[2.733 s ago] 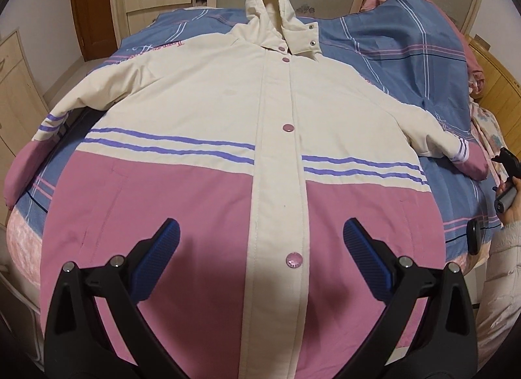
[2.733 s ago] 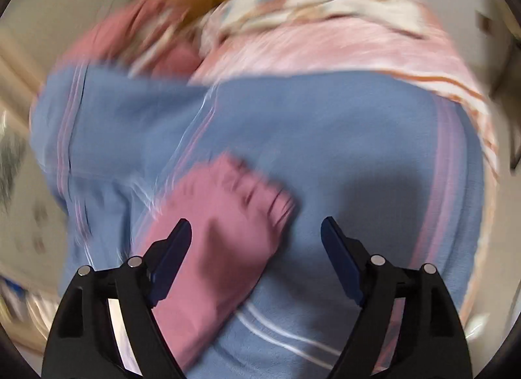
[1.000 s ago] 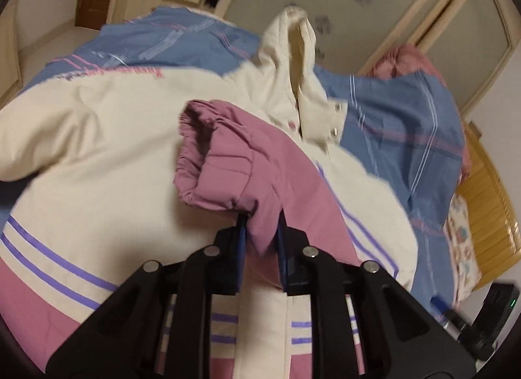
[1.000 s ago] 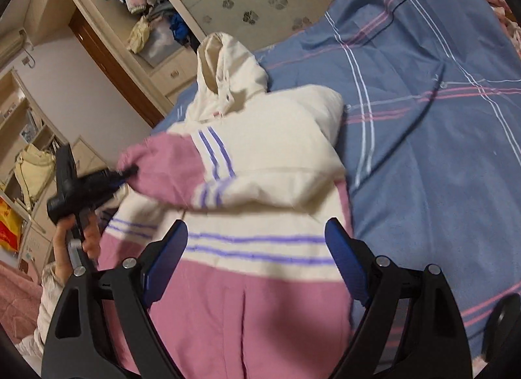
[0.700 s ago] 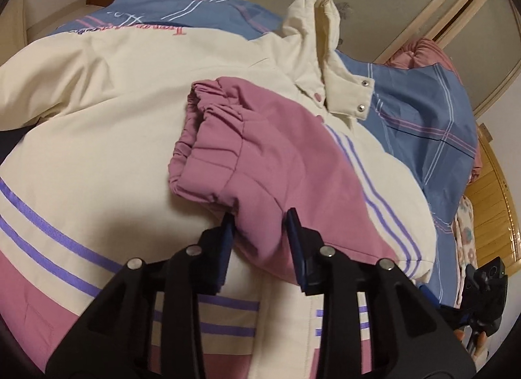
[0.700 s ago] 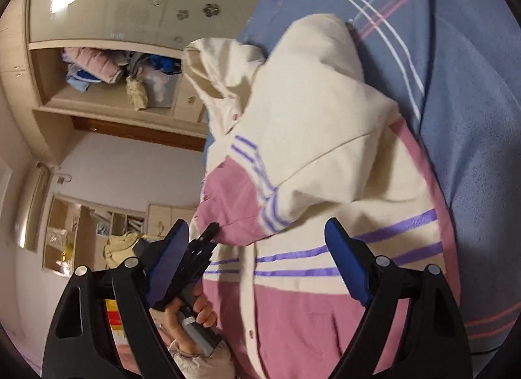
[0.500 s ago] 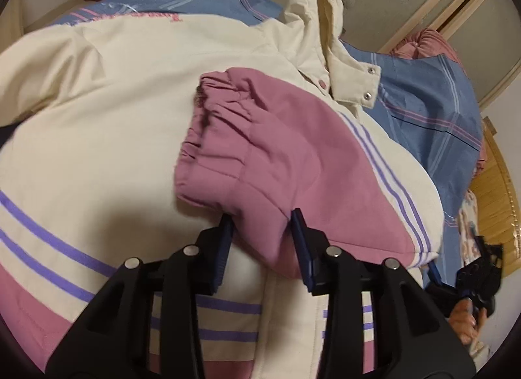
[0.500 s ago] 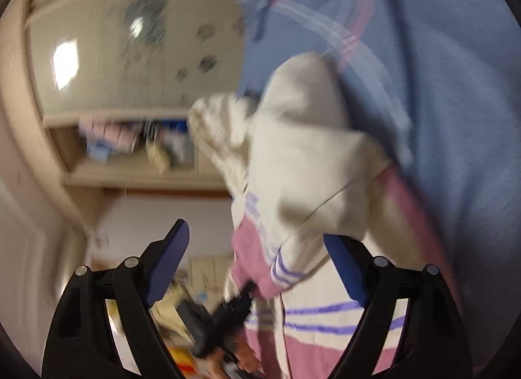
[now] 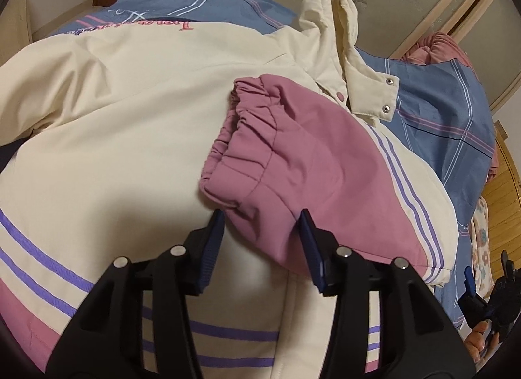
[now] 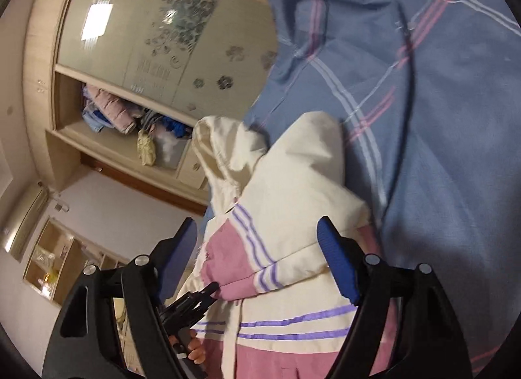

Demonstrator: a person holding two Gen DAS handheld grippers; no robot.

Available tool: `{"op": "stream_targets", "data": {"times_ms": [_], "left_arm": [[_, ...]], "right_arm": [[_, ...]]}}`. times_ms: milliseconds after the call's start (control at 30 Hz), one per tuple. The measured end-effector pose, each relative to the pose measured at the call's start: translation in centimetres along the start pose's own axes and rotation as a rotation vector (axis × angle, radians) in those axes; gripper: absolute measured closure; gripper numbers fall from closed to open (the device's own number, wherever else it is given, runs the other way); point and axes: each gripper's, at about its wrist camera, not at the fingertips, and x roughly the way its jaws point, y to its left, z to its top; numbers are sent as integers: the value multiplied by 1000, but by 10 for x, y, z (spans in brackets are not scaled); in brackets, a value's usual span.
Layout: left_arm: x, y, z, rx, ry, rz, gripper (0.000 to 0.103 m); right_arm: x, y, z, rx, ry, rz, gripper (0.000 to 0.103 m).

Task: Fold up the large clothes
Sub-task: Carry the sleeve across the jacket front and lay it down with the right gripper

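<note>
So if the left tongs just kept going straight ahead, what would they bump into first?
The pink sleeve cuff. The left tongs are open with that folded-over sleeve lying between and just ahead of them, on the cream jacket front. Depth is hard to judge.

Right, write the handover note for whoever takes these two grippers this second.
Left gripper: jaws open on either side of the pink cuff, not clamping it.
Right gripper: open, holding nothing, up over the jacket.
Jacket lies face up, snapped closed, on the blue plaid bedspread, hood pointing away.
Done: one sleeve is folded across the chest, cuff near the collar.
Left: the other sleeve is spread out to the side and needs folding in; then fold the body up and deal with the hood.
</note>
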Motion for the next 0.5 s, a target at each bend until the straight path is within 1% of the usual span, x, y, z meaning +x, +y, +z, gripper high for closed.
{"op": "stream_targets", "data": {"times_ms": [33, 67, 100, 167, 200, 233, 300, 400, 467, 500], "left_arm": [[2, 0, 0, -1, 1, 3, 55], [3, 0, -1, 0, 1, 8, 55], [4, -1, -1, 5, -1, 15, 54], [6, -3, -1, 13, -4, 24, 52], [7, -4, 0, 18, -4, 28, 51], [9, -5, 1, 24, -3, 34, 50], [13, -8, 2, 37, -1, 49, 49], [13, -10, 4, 43, -5, 57, 49], [6, -8, 3, 31, -16, 39, 50], [2, -7, 2, 25, -26, 35, 50]], "right_arm": [[11, 0, 1, -8, 38, -2, 26], [21, -1, 2, -12, 69, -32, 26], [32, -6, 2, -10, 92, -81, 27], [42, -22, 1, -1, 102, -159, 34], [48, -30, 3, 10, 104, -174, 40], [51, -36, 2, 22, 105, -176, 41], [55, -42, 2, 25, 103, -168, 41], [47, -34, 1, 1, 102, -173, 41], [39, -20, -5, -65, 93, -182, 38], [29, -18, -8, -102, 87, -192, 32]]}}
